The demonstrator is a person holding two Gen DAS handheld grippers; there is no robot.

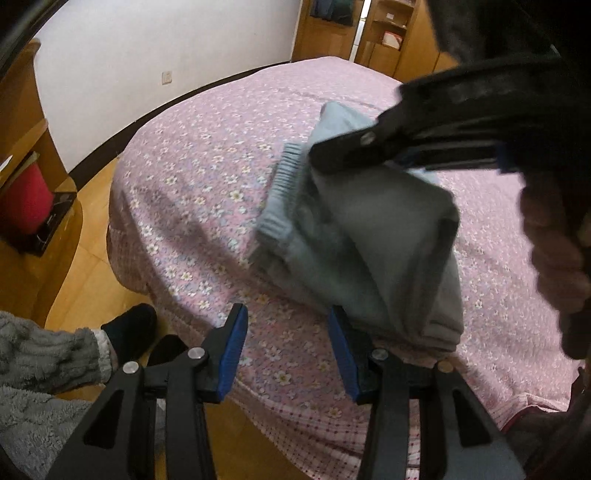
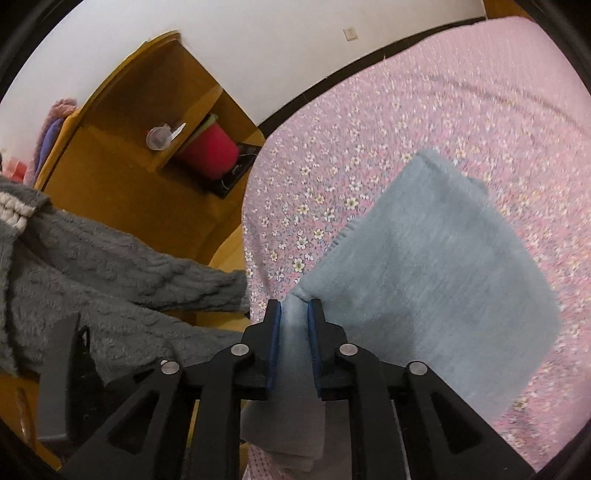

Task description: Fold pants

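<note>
The wooden bedside unit beside the bed has an open shelf; on it sits a clear plastic cup, and below it a round red tub stands on a flat black slab. What the cup and the tub hold cannot be made out. In the far corner of the room, a wooden shelf unit carries a few blurred items.

The pants are soft, pale blue-grey fleece, folded into a thick rectangular bundle with a ribbed waistband showing on one side. They lie close to the near edge of the bed, towards its left corner, on a pink quilted cover printed with small white flowers.

The right gripper is clenched on a pinched-up fold at the near edge of the pants, the fleece bunched between its blue ribbed pads. The left gripper stands released, jaws apart over the bed's near edge with only the cover between them; its right-hand pad sits just beside the end of the bundle, and contact cannot be told.

A fuzzy grey cable-knit sleeve reaches in from the left, above the wooden floor
</note>
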